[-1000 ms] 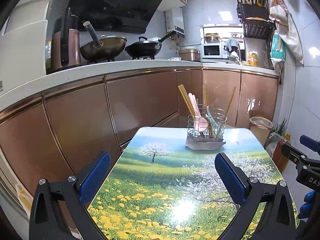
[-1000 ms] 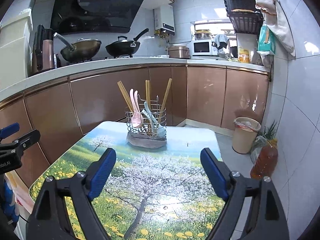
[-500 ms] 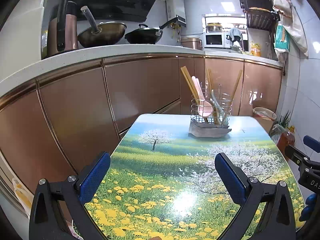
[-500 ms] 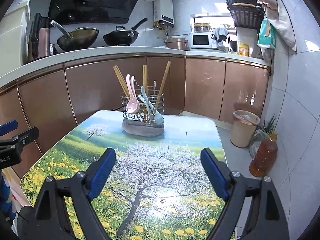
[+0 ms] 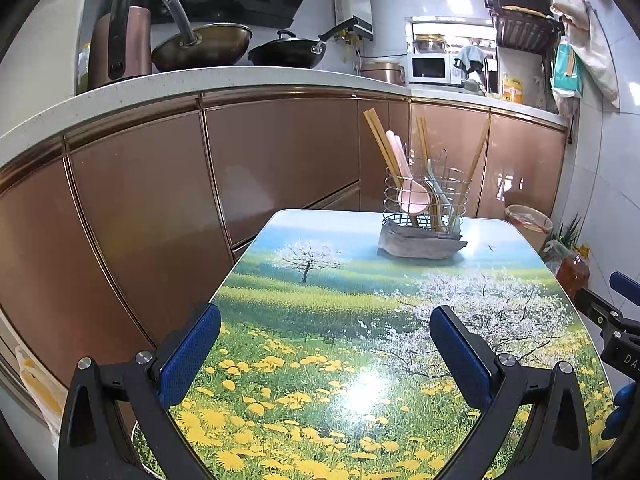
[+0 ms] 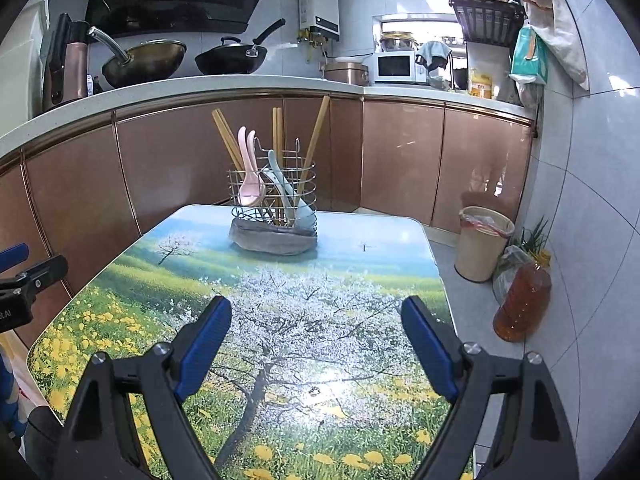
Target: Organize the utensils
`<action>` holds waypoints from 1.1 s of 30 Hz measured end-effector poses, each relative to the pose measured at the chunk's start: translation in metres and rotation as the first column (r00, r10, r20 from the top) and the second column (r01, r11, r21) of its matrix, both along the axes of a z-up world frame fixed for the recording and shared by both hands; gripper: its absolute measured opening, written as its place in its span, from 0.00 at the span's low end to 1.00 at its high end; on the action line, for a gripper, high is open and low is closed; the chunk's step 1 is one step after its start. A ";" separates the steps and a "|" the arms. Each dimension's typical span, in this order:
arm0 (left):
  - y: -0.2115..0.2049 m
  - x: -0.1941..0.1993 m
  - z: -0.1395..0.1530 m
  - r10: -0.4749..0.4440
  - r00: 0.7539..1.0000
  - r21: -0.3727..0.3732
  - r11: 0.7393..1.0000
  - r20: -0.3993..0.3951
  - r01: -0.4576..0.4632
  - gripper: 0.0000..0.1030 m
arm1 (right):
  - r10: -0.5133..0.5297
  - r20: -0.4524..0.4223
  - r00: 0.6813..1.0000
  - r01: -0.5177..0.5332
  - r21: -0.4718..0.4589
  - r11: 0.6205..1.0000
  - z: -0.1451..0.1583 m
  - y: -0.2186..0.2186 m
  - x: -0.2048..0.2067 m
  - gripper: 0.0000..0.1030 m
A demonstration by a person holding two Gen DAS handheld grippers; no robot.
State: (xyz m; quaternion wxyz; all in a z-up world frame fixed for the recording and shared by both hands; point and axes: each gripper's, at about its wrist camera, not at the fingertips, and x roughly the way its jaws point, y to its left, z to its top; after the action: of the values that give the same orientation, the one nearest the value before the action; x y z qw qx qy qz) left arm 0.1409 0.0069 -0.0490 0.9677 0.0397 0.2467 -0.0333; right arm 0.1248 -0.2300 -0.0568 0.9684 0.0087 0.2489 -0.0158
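Observation:
A wire utensil basket (image 5: 424, 196) stands on a grey cloth (image 5: 420, 242) at the far end of the landscape-print table (image 5: 320, 320). It holds pink spoons (image 5: 412, 196), pale blue spoons (image 6: 286, 188) and wooden chopsticks (image 5: 382, 144). The basket also shows in the right wrist view (image 6: 274, 192). My left gripper (image 5: 326, 330) is open and empty over the near part of the table. My right gripper (image 6: 316, 320) is open and empty over the table's middle, short of the basket.
Copper cabinets and a white counter (image 5: 240, 80) with woks run behind the table. A bin (image 6: 482, 242), a bag and an oil bottle (image 6: 522, 300) stand on the floor to the right. A tiled wall lies at the right.
Both grippers have dropped lower and moved a little toward the basket, which now looks larger and higher in both views. Both stay open and empty.

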 end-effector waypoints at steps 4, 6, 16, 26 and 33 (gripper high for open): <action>-0.001 0.000 -0.001 -0.003 1.000 0.006 1.000 0.001 0.003 1.00 | 0.005 -0.004 1.000 -0.005 -0.006 1.000 -0.001 0.001 0.001 0.84; -0.002 0.000 -0.001 -0.005 1.000 0.008 1.000 0.000 0.005 1.00 | 0.004 -0.007 1.000 -0.004 -0.005 1.000 -0.002 0.002 0.001 0.84; -0.003 0.001 -0.004 -0.016 1.000 0.007 1.000 -0.017 0.016 1.00 | 0.005 -0.016 1.000 -0.006 -0.007 1.000 -0.004 0.002 0.002 0.84; -0.002 0.001 -0.004 -0.020 1.000 0.004 1.000 -0.018 0.020 1.00 | 0.004 -0.015 1.000 -0.004 -0.007 1.000 -0.004 0.003 0.002 0.84; -0.002 0.002 -0.005 -0.021 1.000 0.004 1.000 -0.019 0.021 1.00 | 0.004 -0.016 1.000 -0.005 -0.008 1.000 -0.004 0.002 0.002 0.84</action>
State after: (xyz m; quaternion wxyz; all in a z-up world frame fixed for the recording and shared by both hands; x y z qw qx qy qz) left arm 0.1426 0.0053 -0.0540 0.9649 0.0439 0.2553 -0.0434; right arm 0.1271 -0.2275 -0.0606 0.9664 0.0041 0.2564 -0.0147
